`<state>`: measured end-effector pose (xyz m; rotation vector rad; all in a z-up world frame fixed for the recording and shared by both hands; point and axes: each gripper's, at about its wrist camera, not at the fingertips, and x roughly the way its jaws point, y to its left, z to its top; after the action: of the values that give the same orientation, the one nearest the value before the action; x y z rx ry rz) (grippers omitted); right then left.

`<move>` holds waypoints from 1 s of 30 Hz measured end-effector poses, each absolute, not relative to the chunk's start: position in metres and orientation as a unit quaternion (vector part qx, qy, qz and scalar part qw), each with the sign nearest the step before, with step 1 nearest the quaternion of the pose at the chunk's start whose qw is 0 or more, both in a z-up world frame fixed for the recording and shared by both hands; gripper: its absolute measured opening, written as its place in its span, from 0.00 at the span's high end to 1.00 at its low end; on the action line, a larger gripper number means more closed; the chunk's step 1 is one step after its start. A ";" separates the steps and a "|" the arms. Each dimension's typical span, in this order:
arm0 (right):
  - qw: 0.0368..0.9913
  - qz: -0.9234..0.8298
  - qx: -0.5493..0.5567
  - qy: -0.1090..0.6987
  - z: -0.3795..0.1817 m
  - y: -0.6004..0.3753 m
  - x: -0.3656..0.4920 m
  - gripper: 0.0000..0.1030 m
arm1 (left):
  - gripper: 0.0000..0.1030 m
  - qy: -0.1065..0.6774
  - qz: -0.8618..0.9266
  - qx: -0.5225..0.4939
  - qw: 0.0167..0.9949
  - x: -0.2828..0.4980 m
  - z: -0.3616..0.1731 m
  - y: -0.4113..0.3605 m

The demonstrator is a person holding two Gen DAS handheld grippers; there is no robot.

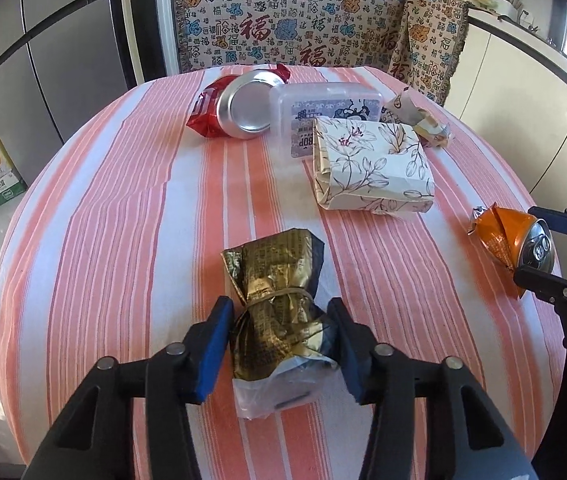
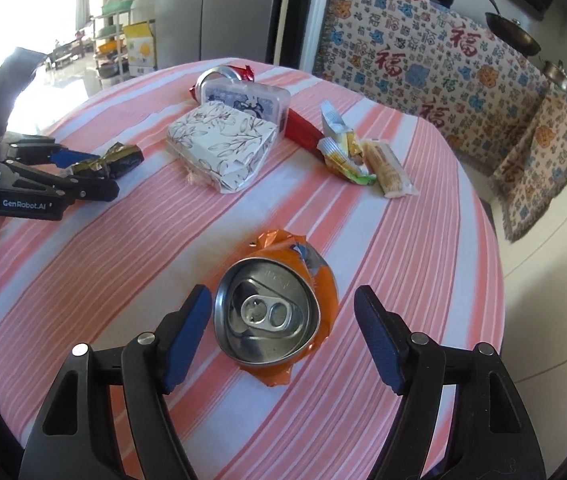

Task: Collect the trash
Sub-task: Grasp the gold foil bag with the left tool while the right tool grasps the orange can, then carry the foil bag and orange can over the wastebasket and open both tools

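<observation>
On striped tablecloth (image 1: 123, 216): collecting trash.
Left gripper (image 1: 279, 344) clamping gold wrapper (image 1: 275, 292); right gripper (image 2: 283, 328) straddling crushed orange can (image 2: 271, 312), jaws wide, floral box (image 2: 223, 144) lying beyond.

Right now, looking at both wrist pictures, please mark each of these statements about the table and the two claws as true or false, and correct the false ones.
1. The left claw has the gold wrapper between its fingers. True.
2. The orange can stands upright and uncrushed. False: it is crushed and lies on the striped tablecloth, its pull-tab end toward the right wrist camera.
3. The right claw has both pads pressed on the can. False: a clear gap shows at the right pad.
4. The floral box lies beside a clear plastic container. True.
5. The tablecloth is plain blue. False: it has pink and white stripes.
</observation>
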<state>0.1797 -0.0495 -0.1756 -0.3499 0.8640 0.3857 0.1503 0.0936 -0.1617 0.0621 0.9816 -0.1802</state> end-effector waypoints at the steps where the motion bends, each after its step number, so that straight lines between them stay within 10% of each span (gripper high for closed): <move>1: 0.872 0.185 -0.168 0.421 -0.177 -0.049 0.181 0.49 | 0.55 0.470 -0.087 0.026 0.878 0.150 -0.161 0.094; 16: 0.873 0.190 -0.189 0.408 -0.180 -0.049 0.172 0.30 | 0.59 0.461 -0.086 -0.008 0.883 0.141 -0.162 0.101; 18: 0.871 0.186 -0.203 0.407 -0.184 -0.046 0.172 0.31 | 0.59 0.459 -0.087 -0.011 0.884 0.139 -0.162 0.101; 20: 0.867 0.180 -0.204 0.417 -0.188 -0.046 0.174 0.53 | 0.59 0.458 -0.087 -0.014 0.884 0.135 -0.162 0.102; 30: 0.882 0.194 -0.107 0.416 -0.168 -0.070 0.178 0.54 | 0.60 0.441 -0.099 -0.033 0.891 0.113 -0.146 0.098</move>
<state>0.1782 -0.0699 -0.1680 -0.2220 0.8661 0.4046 0.1133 0.0983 -0.1458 -0.0678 0.9158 -0.2059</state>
